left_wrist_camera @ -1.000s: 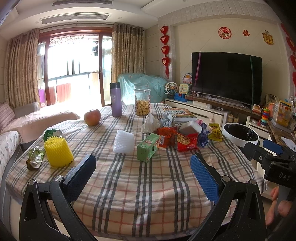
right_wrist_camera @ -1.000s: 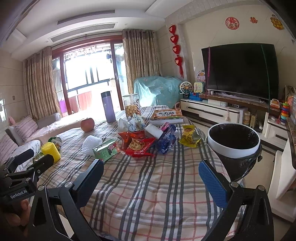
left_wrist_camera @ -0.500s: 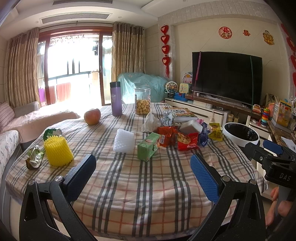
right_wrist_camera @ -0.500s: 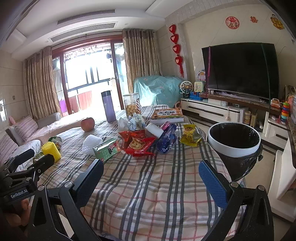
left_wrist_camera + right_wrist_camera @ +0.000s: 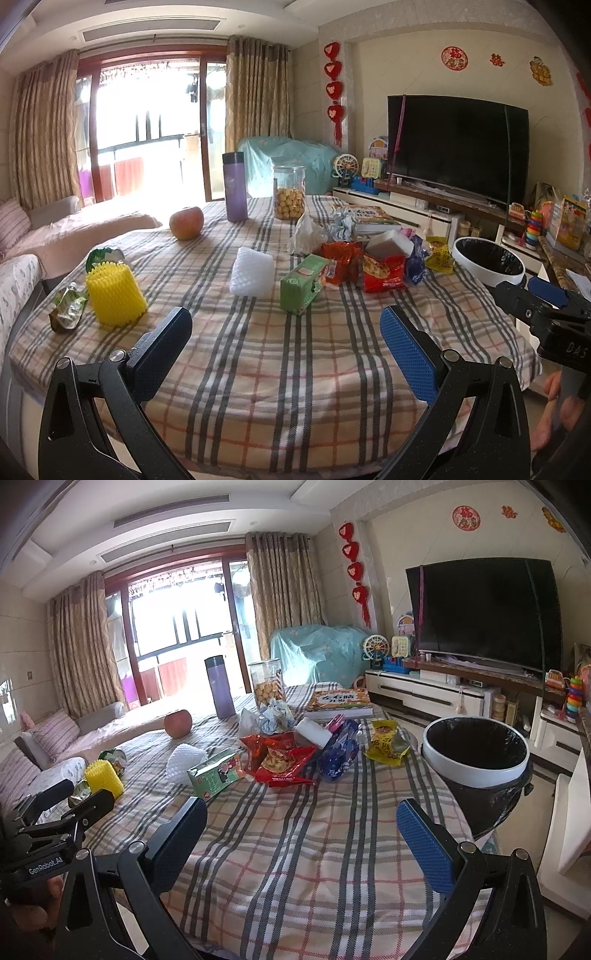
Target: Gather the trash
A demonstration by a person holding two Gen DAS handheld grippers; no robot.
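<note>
- The left tongs [image 5: 286, 345] and the right tongs [image 5: 301, 829] are both wide apart and hold nothing. They hang over the near edge of the table [image 5: 295, 867], likely ready to pick.
- The green box [image 5: 303, 282] lies nearest, in front of the red snack bags [image 5: 282, 758].
- The yellow bag [image 5: 386, 742] lies between the red snack bags and the bin [image 5: 476, 753].
- The bin stands right beside the table, so trash can drop straight in.
- The apple [image 5: 186, 222] sits far behind the green box. It is probably not trash.

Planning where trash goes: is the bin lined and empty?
Lined, yes: a black bag folds over the trash bin's white rim. No trash shows inside, but its bottom is hidden.
</note>
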